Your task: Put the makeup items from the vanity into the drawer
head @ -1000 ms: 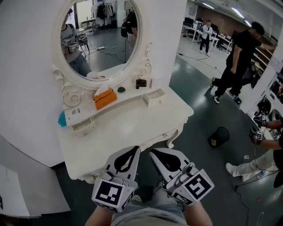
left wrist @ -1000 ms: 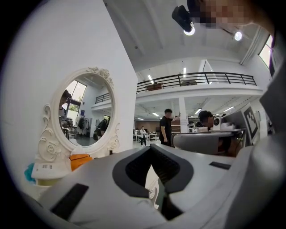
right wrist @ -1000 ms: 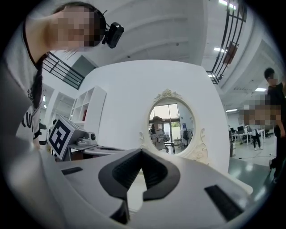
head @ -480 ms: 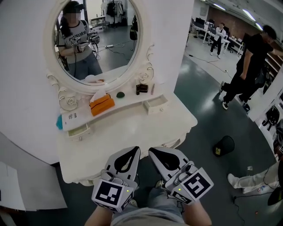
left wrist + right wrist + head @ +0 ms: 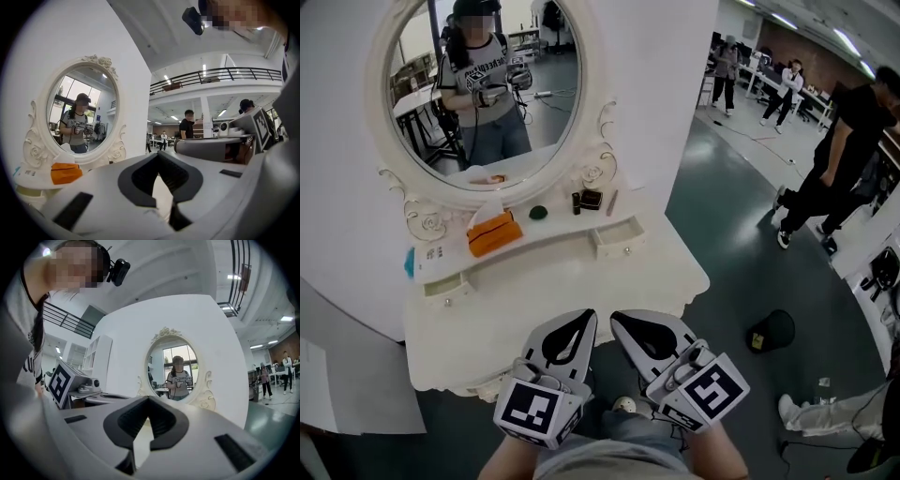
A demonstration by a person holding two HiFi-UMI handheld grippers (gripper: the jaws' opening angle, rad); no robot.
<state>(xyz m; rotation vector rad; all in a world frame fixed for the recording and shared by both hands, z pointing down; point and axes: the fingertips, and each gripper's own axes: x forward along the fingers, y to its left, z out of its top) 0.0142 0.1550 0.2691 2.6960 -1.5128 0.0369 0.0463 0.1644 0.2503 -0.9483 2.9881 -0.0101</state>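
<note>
A white vanity (image 5: 581, 281) with an oval mirror (image 5: 478, 84) stands ahead. On its raised shelf lie a dark green round compact (image 5: 538, 212), a thin dark tube (image 5: 576, 202), a small dark box (image 5: 592, 199) and a pink stick (image 5: 612, 202). Two small drawers sit in the shelf front, a left drawer (image 5: 448, 284) and a right drawer (image 5: 616, 239). My left gripper (image 5: 581, 321) and right gripper (image 5: 621, 322) hover side by side over the vanity's front edge. Both point level at the mirror, shut and empty.
An orange tissue box (image 5: 494, 233), a white labelled pack (image 5: 436, 258) and a teal item (image 5: 410, 261) sit on the shelf's left. A black bag (image 5: 772, 330) and a bottle (image 5: 823, 389) lie on the floor at right. Several people stand beyond.
Both grippers have come closer to the vanity together, still shut. The vanity has shifted left in the head view, and the mirror now shows the person holding the grippers.
</note>
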